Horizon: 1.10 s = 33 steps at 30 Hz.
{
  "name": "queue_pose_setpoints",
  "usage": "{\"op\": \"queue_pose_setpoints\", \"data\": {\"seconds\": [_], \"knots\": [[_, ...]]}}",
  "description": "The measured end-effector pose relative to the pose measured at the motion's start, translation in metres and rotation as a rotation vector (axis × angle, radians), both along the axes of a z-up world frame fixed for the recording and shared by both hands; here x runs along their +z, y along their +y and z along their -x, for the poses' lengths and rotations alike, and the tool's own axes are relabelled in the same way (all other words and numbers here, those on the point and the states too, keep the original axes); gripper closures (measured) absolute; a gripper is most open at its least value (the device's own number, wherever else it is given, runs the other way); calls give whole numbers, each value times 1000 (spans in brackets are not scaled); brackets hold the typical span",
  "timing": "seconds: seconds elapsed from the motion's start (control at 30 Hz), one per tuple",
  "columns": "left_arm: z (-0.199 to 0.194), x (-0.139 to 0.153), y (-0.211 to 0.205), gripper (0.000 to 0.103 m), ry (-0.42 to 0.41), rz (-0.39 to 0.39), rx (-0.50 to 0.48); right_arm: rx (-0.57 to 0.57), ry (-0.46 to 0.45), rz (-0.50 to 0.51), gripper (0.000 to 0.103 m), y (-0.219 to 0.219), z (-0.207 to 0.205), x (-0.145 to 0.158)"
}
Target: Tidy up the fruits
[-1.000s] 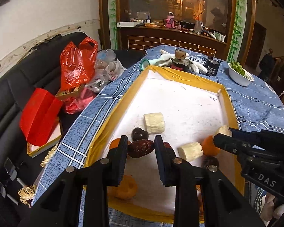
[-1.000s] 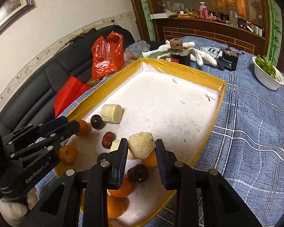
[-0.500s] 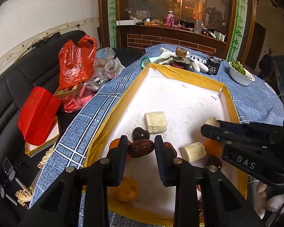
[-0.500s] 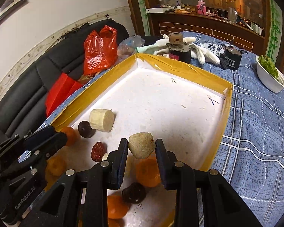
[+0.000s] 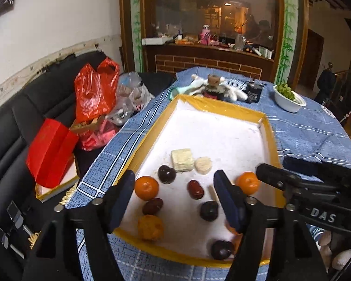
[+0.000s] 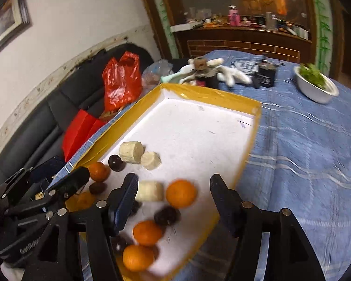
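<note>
While both sets of jaws are opening with nothing pressed between them, the left gripper (image 5: 174, 193) and right gripper (image 6: 173, 194) hover over the near end of the shallow yellow-rimmed white tray (image 5: 266, 128). There lie round orange mandarins (image 5: 146, 187), dark red dates (image 5: 195, 189), dark round plums (image 5: 166, 174) and pale cut chunks (image 5: 182, 159), loosely clustered.

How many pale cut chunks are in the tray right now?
3. The larger chunk and a smaller chunk sit side by side partway up the tray; the third chunk lies nearer, beside an orange. Others may be hidden at the crowded near end.
</note>
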<state>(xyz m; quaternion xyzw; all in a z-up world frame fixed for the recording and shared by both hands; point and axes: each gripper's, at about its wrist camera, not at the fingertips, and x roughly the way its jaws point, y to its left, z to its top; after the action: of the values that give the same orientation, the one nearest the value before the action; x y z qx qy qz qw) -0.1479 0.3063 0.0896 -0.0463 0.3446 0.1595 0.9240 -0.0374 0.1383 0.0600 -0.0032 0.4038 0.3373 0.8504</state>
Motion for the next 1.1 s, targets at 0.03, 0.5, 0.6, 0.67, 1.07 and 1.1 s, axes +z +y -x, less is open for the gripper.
{"op": "queue_pose_setpoints", "data": {"seconds": [0.03, 0.5, 0.6, 0.67, 1.07, 1.1], "knots": [[2, 3, -5, 31, -6, -10, -5, -22, 3, -17, 33, -12, 6, 1], [40, 36, -81, 13, -59, -86, -63, -197, -27, -72, 31, -110, 57, 6], [47, 39, -93, 13, -60, -92, -75, -198, -46, -76, 29, -118, 68, 7], [51, 41, -99, 13, -62, -95, -79, -199, -61, -74, 27, -121, 74, 9], [59, 41, -118, 11, -54, -87, -104, -228, -64, -74, 25, -133, 83, 9], [59, 41, -118, 11, -54, -86, -104, -230, -62, -72, 25, -133, 84, 8]]}}
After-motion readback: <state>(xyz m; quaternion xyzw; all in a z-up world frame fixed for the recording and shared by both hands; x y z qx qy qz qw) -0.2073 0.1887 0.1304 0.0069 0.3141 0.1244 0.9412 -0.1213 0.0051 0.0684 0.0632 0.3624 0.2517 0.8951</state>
